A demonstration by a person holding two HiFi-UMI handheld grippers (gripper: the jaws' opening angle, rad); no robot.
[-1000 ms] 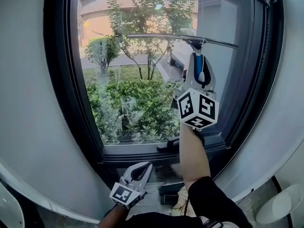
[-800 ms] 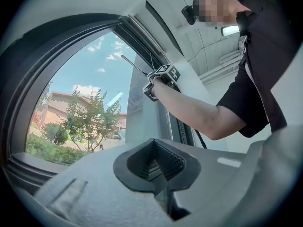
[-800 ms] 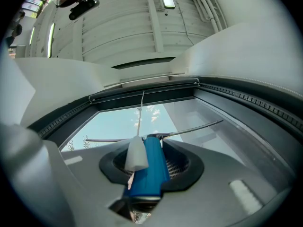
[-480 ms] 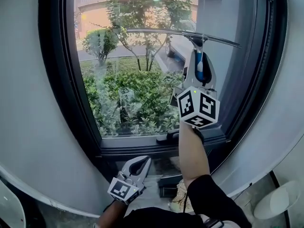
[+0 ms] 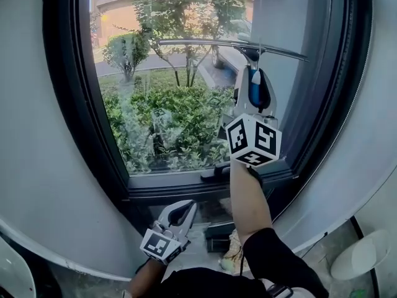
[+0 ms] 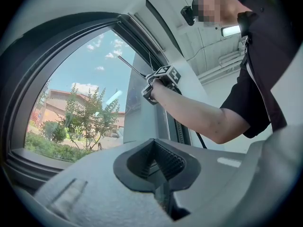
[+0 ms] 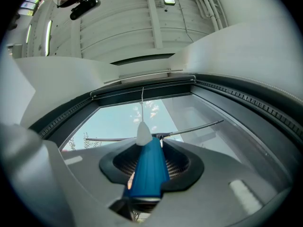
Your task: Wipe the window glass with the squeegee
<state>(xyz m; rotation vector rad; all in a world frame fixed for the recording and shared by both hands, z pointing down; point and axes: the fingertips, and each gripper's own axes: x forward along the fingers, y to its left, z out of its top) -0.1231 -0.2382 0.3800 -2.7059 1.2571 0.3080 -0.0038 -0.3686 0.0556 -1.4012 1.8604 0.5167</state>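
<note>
The squeegee's long thin blade (image 5: 232, 45) lies nearly level across the upper part of the window glass (image 5: 167, 104). Its blue handle (image 5: 253, 87) runs down into my right gripper (image 5: 254, 73), which is shut on it with the arm raised. In the right gripper view the blue handle (image 7: 147, 171) sits between the pads of my right gripper (image 7: 150, 148), with the blade (image 7: 194, 128) against the pane beyond. My left gripper (image 5: 186, 205) hangs low under the sill, shut on nothing. The left gripper view shows my left gripper (image 6: 156, 148) shut and the raised right gripper (image 6: 161, 77).
A dark window frame (image 5: 99, 135) surrounds the pane, with a handle (image 5: 217, 172) on its lower rail. White wall lies on both sides. A black box (image 5: 220, 231) and a white round object (image 5: 356, 262) are on the floor below. Bushes and trees stand outside.
The head view has shifted, so the window sits a little higher and further left. The squeegee blade has come slightly down the glass. The left gripper stays low and shut.
</note>
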